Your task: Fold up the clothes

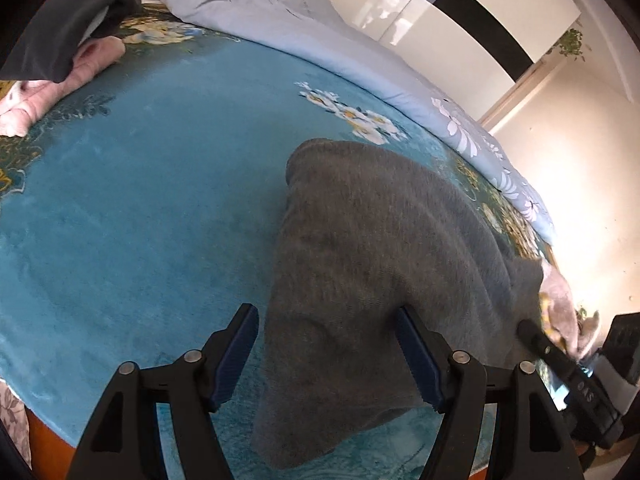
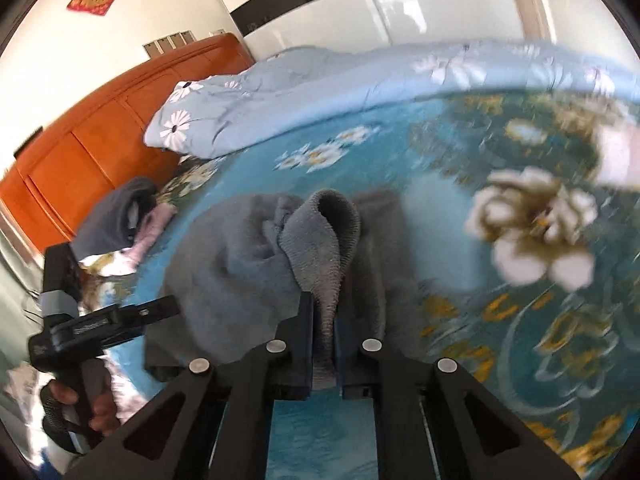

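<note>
My right claw pinches a raised fold of the grey garment, which lies on the blue floral bed. My left claw hovers spread over the garment's edge.

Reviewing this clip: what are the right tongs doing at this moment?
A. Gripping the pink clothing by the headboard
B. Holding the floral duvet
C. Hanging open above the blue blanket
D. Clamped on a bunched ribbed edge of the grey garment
D: in the right wrist view the right tongs are closed on a ribbed fold of the grey garment, while the left tongs stand open.
</note>
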The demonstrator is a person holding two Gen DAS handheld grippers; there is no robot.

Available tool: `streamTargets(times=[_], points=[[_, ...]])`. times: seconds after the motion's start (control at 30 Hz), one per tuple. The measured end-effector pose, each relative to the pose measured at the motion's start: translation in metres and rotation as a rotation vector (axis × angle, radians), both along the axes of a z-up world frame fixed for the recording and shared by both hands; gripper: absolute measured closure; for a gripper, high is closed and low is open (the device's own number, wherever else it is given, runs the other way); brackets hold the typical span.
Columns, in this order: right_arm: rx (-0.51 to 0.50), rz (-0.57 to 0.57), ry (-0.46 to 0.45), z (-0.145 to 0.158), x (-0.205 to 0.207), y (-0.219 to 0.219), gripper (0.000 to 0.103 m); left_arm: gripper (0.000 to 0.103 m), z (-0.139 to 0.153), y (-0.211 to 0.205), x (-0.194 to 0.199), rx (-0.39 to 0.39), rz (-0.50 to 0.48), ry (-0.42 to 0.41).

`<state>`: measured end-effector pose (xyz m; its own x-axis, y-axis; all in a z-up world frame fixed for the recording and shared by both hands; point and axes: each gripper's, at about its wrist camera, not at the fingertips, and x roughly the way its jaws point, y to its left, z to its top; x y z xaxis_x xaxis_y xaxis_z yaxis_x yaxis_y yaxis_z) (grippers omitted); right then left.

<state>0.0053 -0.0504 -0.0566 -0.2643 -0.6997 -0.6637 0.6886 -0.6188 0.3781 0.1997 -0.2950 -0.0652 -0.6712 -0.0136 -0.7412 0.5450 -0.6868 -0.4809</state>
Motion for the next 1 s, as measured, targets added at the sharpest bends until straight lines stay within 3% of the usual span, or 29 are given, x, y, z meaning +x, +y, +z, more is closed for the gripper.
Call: streamTargets(times=[0.23, 0.27, 0.3, 0.37, 0.4, 0.47, 0.63, 0.7, 0.83, 0.9, 0.93, 1.0], points=[[0.040, -0.060, 0.014, -0.013, -0.023, 0.001, 0.093, 0.029, -0.007, -0.004, -0.004, 0.019, -0.004, -0.004], [0.040, -0.064, 0.022, -0.012, -0.023, 0.001, 0.084, 0.029, -0.009, -0.005, -0.005, 0.020, -0.005, -0.008], [0.054, -0.063, 0.038, -0.011, -0.024, 0.000, 0.067, 0.029, -0.011, -0.006, -0.006, 0.028, -0.006, -0.007], [0.099, -0.068, 0.075, -0.011, -0.027, -0.002, 0.045, 0.029, -0.013, -0.009, -0.007, 0.046, -0.006, -0.002], [0.089, -0.061, 0.051, -0.015, -0.032, -0.001, 0.043, 0.028, -0.014, -0.010, -0.008, 0.053, -0.010, 0.000], [0.064, -0.046, -0.004, -0.023, -0.042, 0.001, 0.043, 0.029, -0.019, -0.014, -0.011, 0.084, -0.025, 0.012], [-0.113, -0.021, -0.323, -0.056, -0.076, 0.014, 0.043, 0.029, -0.036, -0.025, -0.013, 0.216, -0.040, 0.075], [-0.171, -0.017, -0.398, -0.065, -0.081, 0.018, 0.043, 0.029, -0.039, -0.026, -0.011, 0.240, -0.041, 0.098], [-0.193, 0.012, -0.407, -0.065, -0.076, 0.015, 0.045, 0.030, -0.042, -0.026, -0.009, 0.267, -0.055, 0.135], [-0.207, 0.024, -0.421, -0.064, -0.073, 0.012, 0.063, 0.032, -0.042, -0.024, -0.008, 0.279, -0.066, 0.156], [-0.210, 0.023, -0.421, -0.063, -0.072, 0.011, 0.066, 0.046, -0.042, -0.023, -0.008, 0.285, -0.072, 0.167], [-0.203, 0.011, -0.403, -0.056, -0.068, 0.012, 0.071, 0.062, -0.042, -0.021, -0.008, 0.296, -0.082, 0.188]])
